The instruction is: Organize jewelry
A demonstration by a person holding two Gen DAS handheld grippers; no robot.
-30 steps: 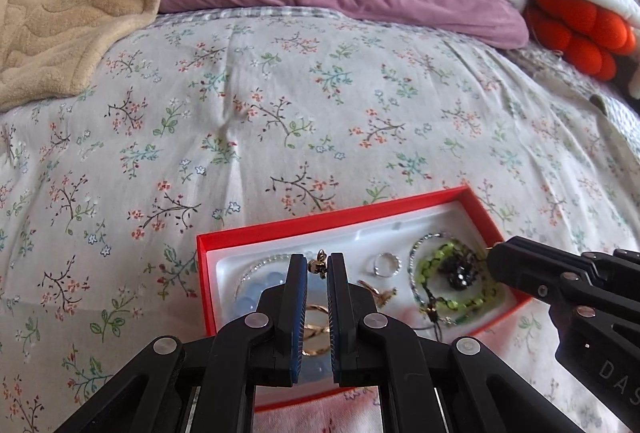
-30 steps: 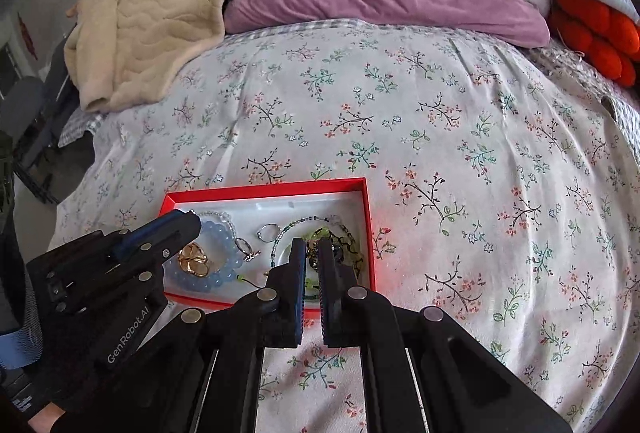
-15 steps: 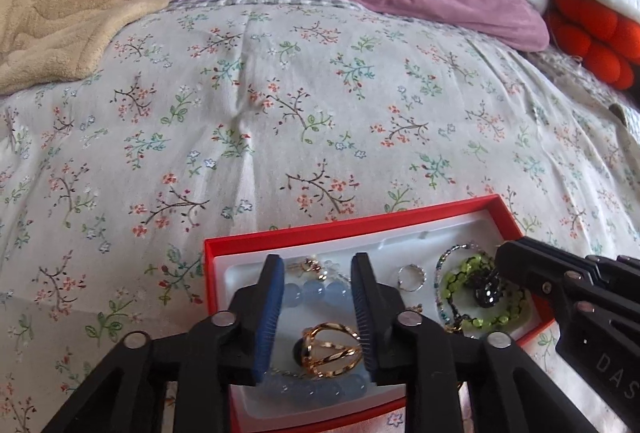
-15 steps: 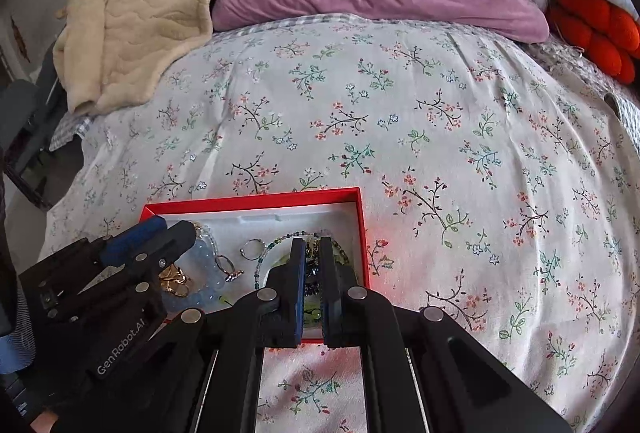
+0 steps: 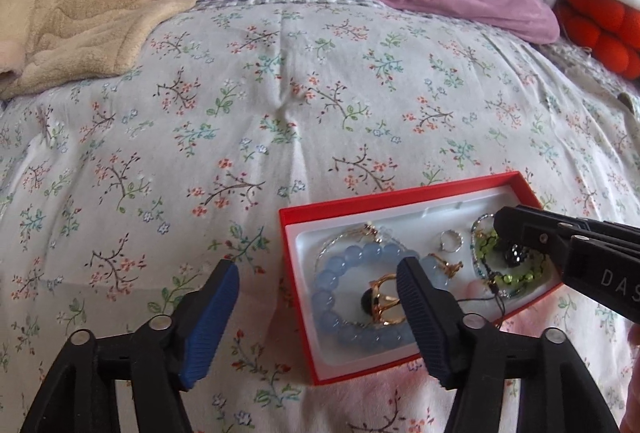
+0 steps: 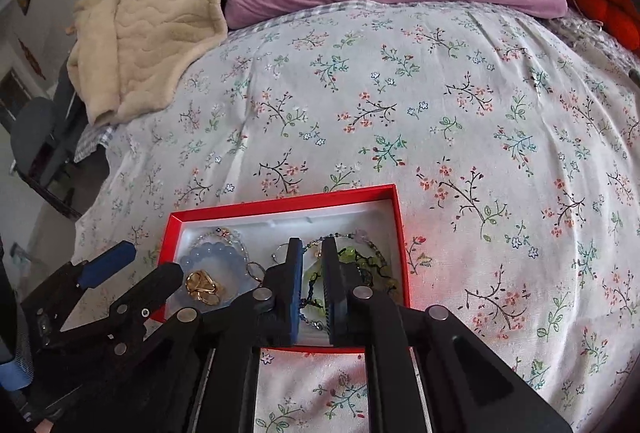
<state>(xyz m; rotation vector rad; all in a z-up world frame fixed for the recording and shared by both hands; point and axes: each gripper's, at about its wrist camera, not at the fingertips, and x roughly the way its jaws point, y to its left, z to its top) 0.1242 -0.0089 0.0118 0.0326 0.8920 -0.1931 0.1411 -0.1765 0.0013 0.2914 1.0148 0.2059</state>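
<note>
A shallow red box (image 5: pixel 400 207) with a white lining lies open on the bed. In its left part rests a bracelet of pale blue beads (image 5: pixel 340 281), lying flat in a ring, with a gold ring (image 5: pixel 382 299) bearing a dark stone inside it. A thin clear-beaded strand (image 5: pixel 360 233) curls behind. A small silver ring (image 5: pixel 451 240) sits mid-box. To the right lies a green beaded bracelet (image 5: pixel 516 277) with a black cluster bead (image 5: pixel 516 253), seemingly tangled with a thin bluish chain.
</note>
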